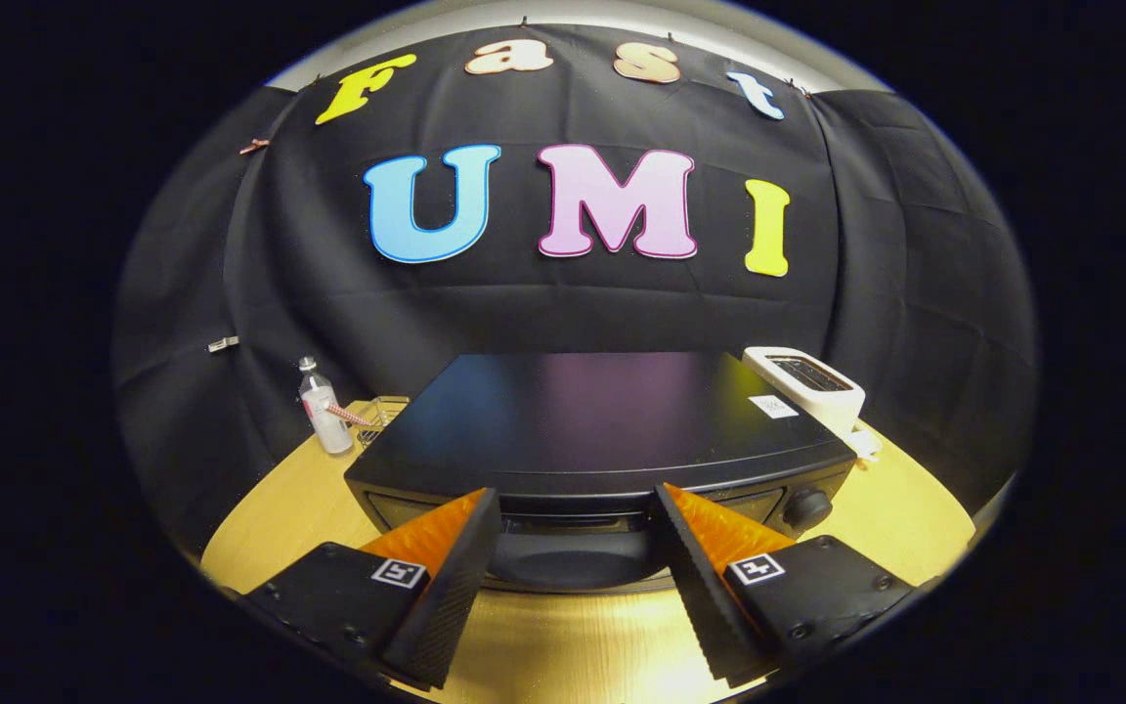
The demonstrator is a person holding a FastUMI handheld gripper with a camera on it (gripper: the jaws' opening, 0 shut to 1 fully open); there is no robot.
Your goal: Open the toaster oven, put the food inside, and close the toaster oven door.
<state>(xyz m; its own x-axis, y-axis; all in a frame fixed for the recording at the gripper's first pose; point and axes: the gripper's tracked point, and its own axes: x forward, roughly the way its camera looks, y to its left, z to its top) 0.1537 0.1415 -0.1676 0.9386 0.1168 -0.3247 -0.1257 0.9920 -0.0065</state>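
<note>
A black toaster oven [583, 420] sits on the wooden table [915, 528], seen from above and in front. Its flat top is bare apart from a small white sticker near the right back corner. The door's upper edge and handle area [573, 523] lie just ahead of my fingers, with a round knob [805, 508] at the right of the front. My gripper [578, 513] is open, its two orange-and-black fingers [455, 557] spread wide on either side of the door's middle. Nothing is between them. I cannot tell whether the door is open or shut.
A white slot toaster [807, 386] stands at the oven's back right corner. A clear plastic bottle [324, 411] stands left of the oven, with a small clear container [382, 416] beside it. Black cloth walls close the booth behind and on both sides.
</note>
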